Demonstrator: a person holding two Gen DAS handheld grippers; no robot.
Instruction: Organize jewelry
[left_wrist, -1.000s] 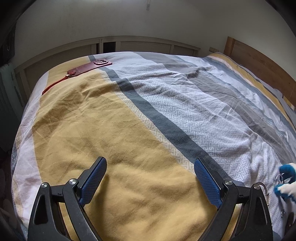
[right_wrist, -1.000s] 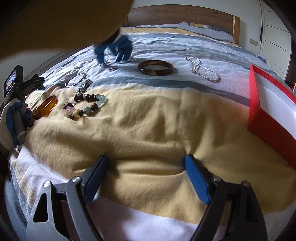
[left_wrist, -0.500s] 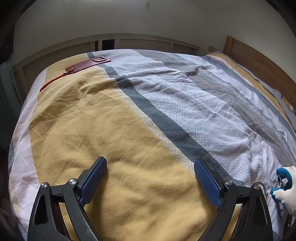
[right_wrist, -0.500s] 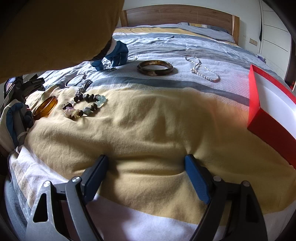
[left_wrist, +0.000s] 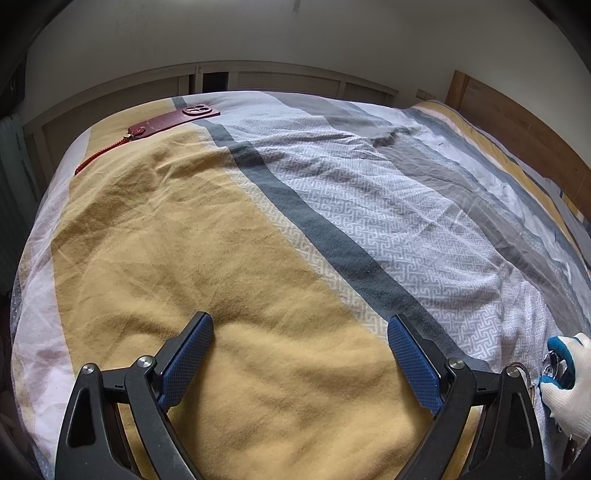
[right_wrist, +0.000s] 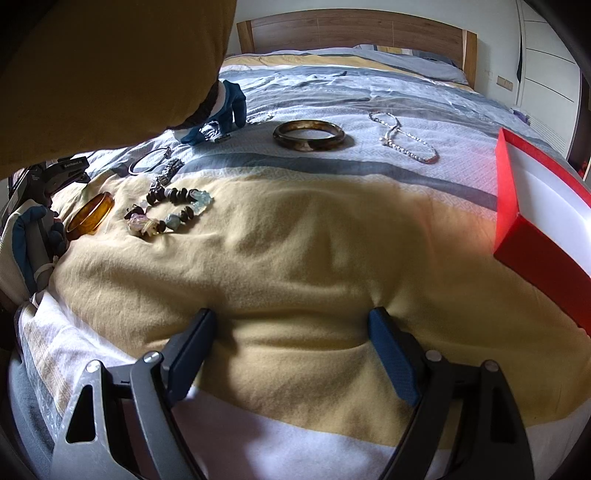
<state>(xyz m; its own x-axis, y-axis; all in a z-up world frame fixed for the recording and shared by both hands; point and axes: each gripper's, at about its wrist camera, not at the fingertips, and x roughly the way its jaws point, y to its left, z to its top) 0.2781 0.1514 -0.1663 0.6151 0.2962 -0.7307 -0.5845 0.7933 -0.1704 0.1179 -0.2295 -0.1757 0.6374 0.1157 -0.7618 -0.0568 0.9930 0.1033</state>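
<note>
Jewelry lies on the striped bedspread in the right wrist view: a dark bangle (right_wrist: 309, 135), a pearl necklace (right_wrist: 404, 138), a stone-bead bracelet (right_wrist: 168, 216), an amber bangle (right_wrist: 89, 218), a thin silver bangle (right_wrist: 149, 160). A gloved hand (right_wrist: 218, 114) touches small silver pieces far left; the same glove (left_wrist: 567, 376) shows at the left wrist view's right edge. My right gripper (right_wrist: 291, 328) rests open on the yellow band, far from the jewelry. My left gripper (left_wrist: 300, 334) stands open over bare cover, holding nothing.
A red box with white lining (right_wrist: 539, 221) sits at the right. A mustard sleeve (right_wrist: 110, 62) fills the upper left. A red phone (left_wrist: 173, 119) with a red strap lies at the bed's far edge. The wooden headboard (right_wrist: 351, 31) stands behind.
The gloved hand has shifted slightly left and nearer among the small silver pieces, and the sleeve covers more of the view. Both grippers stay open, the left view drifting slightly.
</note>
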